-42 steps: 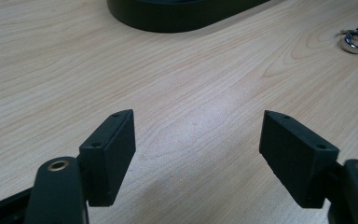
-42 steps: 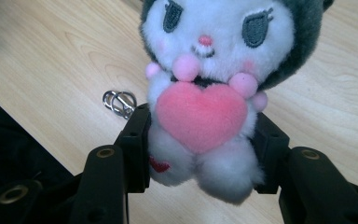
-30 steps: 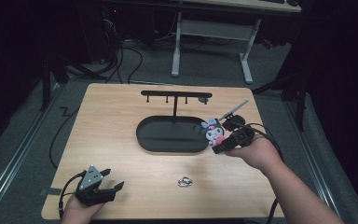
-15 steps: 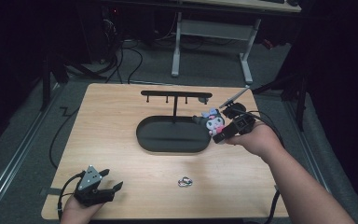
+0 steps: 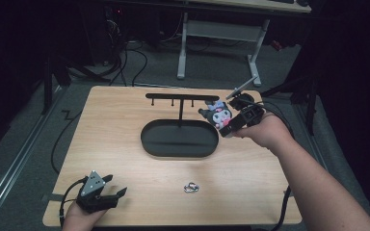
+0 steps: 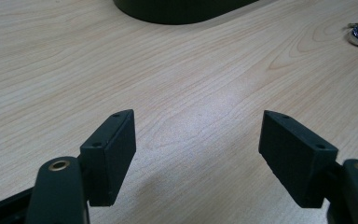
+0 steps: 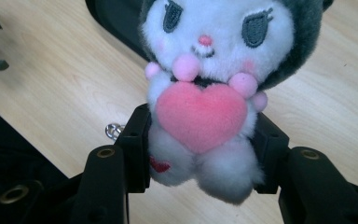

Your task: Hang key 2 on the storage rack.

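At right end of hanger rack (image 5: 178, 96): right gripper (image 5: 231, 126) pinching plush toy (image 5: 220, 117) by lower body, jaws clamped both sides, toy held off table (image 5: 125, 120), beside crossbar tip, above right rim of black oval base (image 5: 179, 138). Left gripper (image 5: 113, 196) parked at near-left table corner, jaws spread, nothing between. Judged: pickup done, hanging toy on peg not yet done. Metal keyring clip (image 5: 191, 186) lying loose on table, untouched

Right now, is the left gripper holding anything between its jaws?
No, the left gripper stands open over the bare wooden table, with nothing between its jaws.
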